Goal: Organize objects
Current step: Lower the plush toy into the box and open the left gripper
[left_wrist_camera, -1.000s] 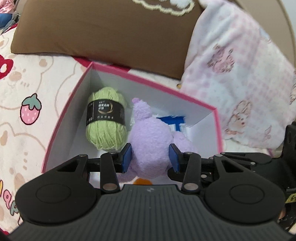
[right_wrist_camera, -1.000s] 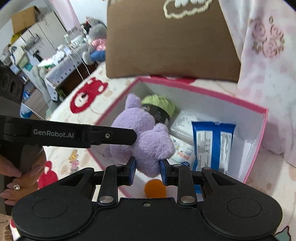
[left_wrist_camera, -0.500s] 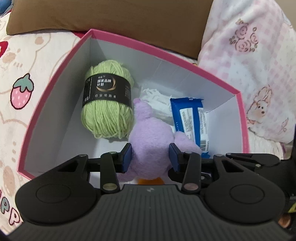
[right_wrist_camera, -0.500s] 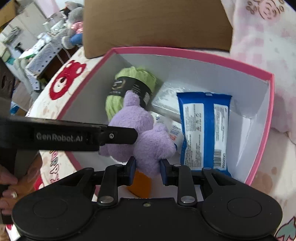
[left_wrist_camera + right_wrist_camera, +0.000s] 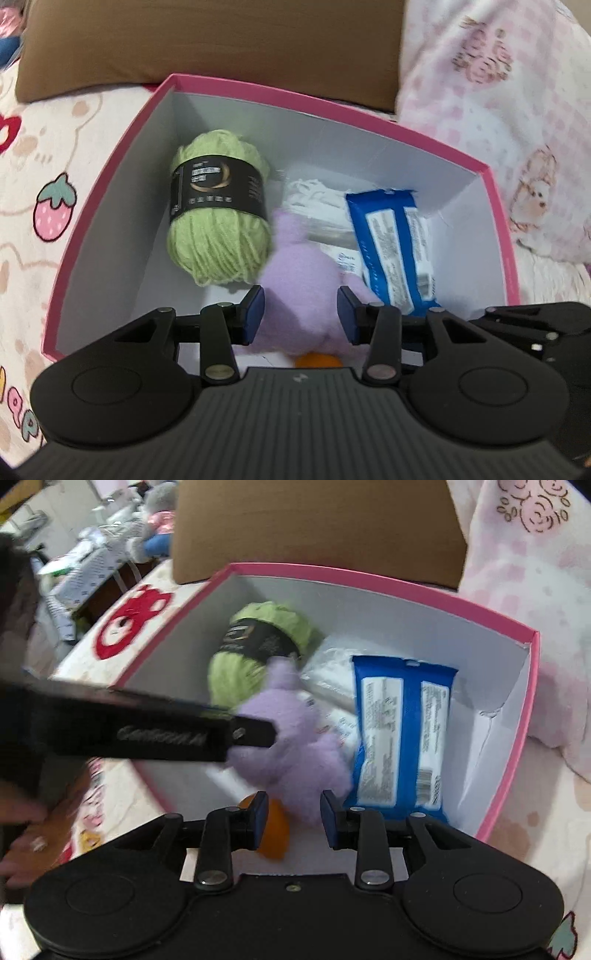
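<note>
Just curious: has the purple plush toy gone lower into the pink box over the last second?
Yes. The purple plush toy now sits deeper inside the pink box, beside the green yarn.

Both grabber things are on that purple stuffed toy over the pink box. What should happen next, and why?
Probably spread the right gripper's fingers fully, then the left gripper's: the purple toy hangs low inside the pink box, and the right is already opening.

Box is set on bed, w/ pillow behind it. Inside: yarn ball at left, wipes pack at right, plush toy between them at front, bagged item behind toy.
</note>
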`<action>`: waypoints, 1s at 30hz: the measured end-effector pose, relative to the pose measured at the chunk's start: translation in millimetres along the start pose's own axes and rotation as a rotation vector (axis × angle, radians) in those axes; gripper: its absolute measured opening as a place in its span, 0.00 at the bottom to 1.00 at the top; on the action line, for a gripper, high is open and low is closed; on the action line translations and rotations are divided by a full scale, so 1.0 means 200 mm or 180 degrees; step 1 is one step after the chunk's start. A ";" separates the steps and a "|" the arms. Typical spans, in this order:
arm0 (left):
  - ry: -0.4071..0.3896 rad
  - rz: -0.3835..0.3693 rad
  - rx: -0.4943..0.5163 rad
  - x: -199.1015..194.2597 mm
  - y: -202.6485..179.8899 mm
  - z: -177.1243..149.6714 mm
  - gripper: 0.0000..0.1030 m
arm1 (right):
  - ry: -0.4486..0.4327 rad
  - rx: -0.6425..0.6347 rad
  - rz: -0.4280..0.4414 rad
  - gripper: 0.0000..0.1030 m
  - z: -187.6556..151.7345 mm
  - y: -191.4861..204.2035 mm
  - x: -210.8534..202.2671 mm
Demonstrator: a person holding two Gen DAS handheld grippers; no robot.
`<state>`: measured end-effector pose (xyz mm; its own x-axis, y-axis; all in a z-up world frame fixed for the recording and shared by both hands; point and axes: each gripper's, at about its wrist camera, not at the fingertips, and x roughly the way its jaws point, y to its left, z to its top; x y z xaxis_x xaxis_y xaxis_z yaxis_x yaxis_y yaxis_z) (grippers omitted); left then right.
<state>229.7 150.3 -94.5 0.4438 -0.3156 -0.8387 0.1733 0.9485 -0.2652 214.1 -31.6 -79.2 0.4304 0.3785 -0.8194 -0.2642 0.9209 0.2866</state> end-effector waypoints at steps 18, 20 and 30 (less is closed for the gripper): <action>0.0253 -0.0100 -0.0171 -0.06 -0.11 -0.07 0.33 | -0.0409 0.0186 0.0038 0.41 -0.13 0.01 -0.36; 0.0218 -0.0052 -0.0021 -0.13 -0.17 -0.08 0.33 | -0.0400 0.0237 -0.0006 0.41 -0.15 0.01 -0.39; 0.0187 -0.0079 0.0094 -0.41 -0.30 -0.10 0.36 | -0.0476 0.0184 -0.0227 0.46 -0.24 0.06 -0.64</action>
<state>165.2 120.4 -19.6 0.3868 -0.3361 -0.8587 0.2099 0.9389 -0.2729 114.3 -73.3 5.6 0.5712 0.3176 -0.7569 -0.1801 0.9481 0.2619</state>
